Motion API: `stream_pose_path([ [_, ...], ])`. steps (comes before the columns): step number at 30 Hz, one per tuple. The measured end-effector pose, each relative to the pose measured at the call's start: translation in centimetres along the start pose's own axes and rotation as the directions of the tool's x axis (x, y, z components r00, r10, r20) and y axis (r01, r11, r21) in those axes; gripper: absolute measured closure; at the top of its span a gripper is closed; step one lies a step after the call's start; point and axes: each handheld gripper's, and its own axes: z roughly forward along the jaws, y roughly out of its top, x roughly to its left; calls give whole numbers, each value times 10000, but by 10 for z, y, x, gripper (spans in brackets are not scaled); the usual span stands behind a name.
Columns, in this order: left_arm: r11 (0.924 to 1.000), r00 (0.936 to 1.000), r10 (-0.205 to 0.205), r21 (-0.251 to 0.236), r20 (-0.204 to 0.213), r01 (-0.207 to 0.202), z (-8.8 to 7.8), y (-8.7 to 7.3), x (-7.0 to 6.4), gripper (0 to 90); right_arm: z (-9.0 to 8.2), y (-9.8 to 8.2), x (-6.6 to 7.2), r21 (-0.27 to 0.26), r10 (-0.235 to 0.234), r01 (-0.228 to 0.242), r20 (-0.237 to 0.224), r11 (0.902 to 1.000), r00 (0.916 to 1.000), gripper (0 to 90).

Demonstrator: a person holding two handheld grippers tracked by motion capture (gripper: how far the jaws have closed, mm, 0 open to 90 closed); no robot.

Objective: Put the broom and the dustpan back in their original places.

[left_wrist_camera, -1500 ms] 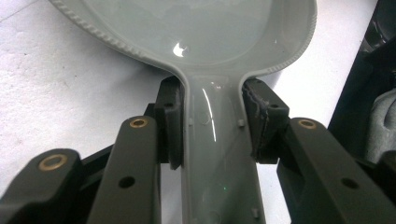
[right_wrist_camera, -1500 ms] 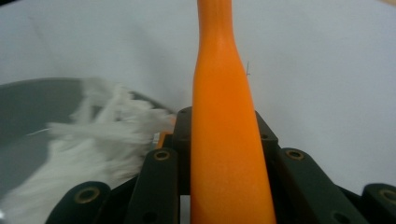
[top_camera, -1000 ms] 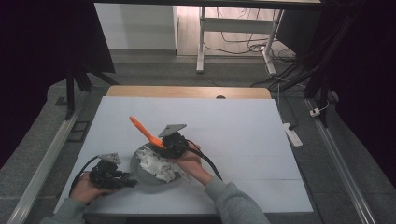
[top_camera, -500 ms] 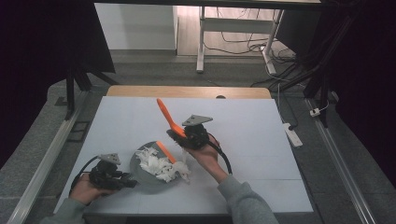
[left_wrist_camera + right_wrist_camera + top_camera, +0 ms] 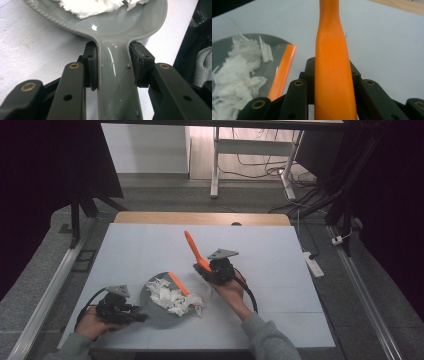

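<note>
High view: left tongs [image 5: 134, 316] clamp the handle of a grey dustpan [image 5: 155, 312] of white scraps on the table [image 5: 280, 250]; right tongs [image 5: 204, 270] clamp an orange brush handle [image 5: 192, 249] raised beside it.

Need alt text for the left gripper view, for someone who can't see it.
The left gripper is clamped on the handle of a grey dustpan, one black jaw on each side of the handle. White shredded paper lies in the pan, which rests on a white table.
</note>
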Motion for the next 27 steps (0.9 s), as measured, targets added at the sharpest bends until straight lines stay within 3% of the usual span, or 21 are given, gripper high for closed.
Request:
stream_pose_path([
  [8,10000,10000,20,35,92,-21,4,-1,-10,615,-12,-22,0,376,315,-330,399,9987,9987,708],
  [12,10000,9999,22,31,117,-22,4,-5,-14,615,-14,-28,6,408,715,-724,248,9965,9971,708],
  [18,10000,10000,-4,76,84,3,6,-7,-19,615,-12,-33,27,584,648,-649,39,9962,9979,708],
  [27,10000,10000,-67,-15,-15,67,11,-3,-27,615,1,-25,66,496,527,-479,-990,9976,9937,708],
])
